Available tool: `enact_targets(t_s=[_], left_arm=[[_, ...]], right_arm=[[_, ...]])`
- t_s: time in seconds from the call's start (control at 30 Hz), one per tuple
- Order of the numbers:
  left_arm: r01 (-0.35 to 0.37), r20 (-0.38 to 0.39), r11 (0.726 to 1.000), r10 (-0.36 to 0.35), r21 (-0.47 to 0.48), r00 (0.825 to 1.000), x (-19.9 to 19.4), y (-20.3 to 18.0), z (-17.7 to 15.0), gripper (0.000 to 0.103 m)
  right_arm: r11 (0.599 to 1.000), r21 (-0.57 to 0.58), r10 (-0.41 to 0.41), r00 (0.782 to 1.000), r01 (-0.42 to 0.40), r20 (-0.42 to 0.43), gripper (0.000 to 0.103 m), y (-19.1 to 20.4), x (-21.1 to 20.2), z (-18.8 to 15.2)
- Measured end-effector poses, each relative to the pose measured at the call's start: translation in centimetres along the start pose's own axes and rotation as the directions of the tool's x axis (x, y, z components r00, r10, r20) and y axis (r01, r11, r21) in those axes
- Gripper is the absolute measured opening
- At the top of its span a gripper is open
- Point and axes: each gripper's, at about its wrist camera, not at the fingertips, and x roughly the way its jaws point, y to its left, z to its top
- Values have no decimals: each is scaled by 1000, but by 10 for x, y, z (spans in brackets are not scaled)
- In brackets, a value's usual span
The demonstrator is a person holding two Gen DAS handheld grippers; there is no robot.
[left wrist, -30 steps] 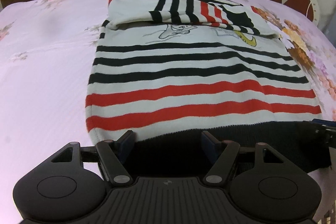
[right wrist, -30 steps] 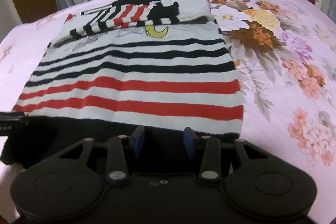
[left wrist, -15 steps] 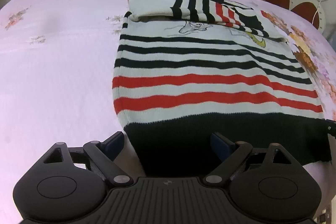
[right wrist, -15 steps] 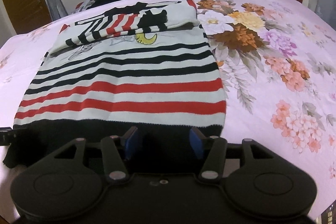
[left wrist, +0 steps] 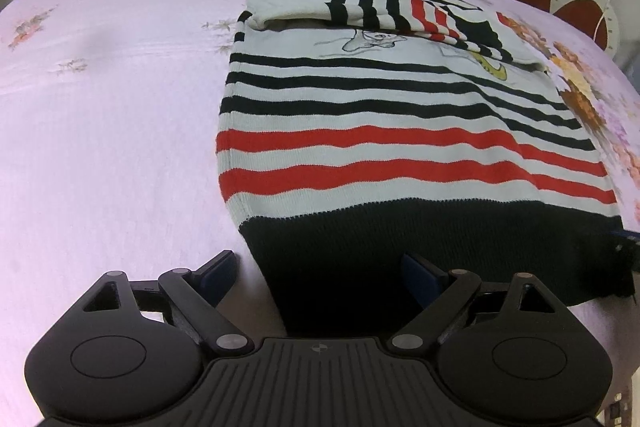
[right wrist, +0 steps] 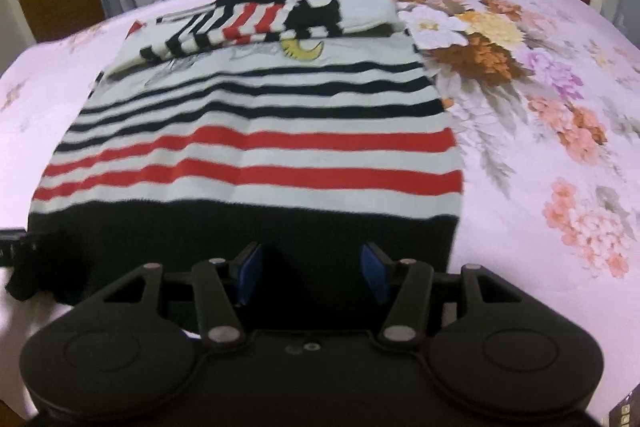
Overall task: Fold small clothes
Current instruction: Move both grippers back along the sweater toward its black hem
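The striped sweater [left wrist: 400, 131] lies flat on the bed [left wrist: 100, 131], sleeves folded across its top, a soft, limp, light knit best pinched at the black hem's two corners, where the left tool [left wrist: 320, 269] and right tool [right wrist: 312, 269] hover released, jaws just widened.
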Motion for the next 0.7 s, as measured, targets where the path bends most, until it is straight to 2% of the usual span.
enact_targets(t_s=[0.1,0.37,0.7], left_arm=[[6,-2,1000,-6,1,1000,0,0,0,88],[26,-15,1000,-26,11,1000,3,0,-2,88],[24,-24,999,-23,31,999,7,-3,-1,88]], right_arm=[[1000,9,-18,1000,17,17,60,-7,-6,0],[996,62,-65,998,64,14,62,-29,-13,-7],[995,67,-68,998,67,9,63,-35,-1,1]])
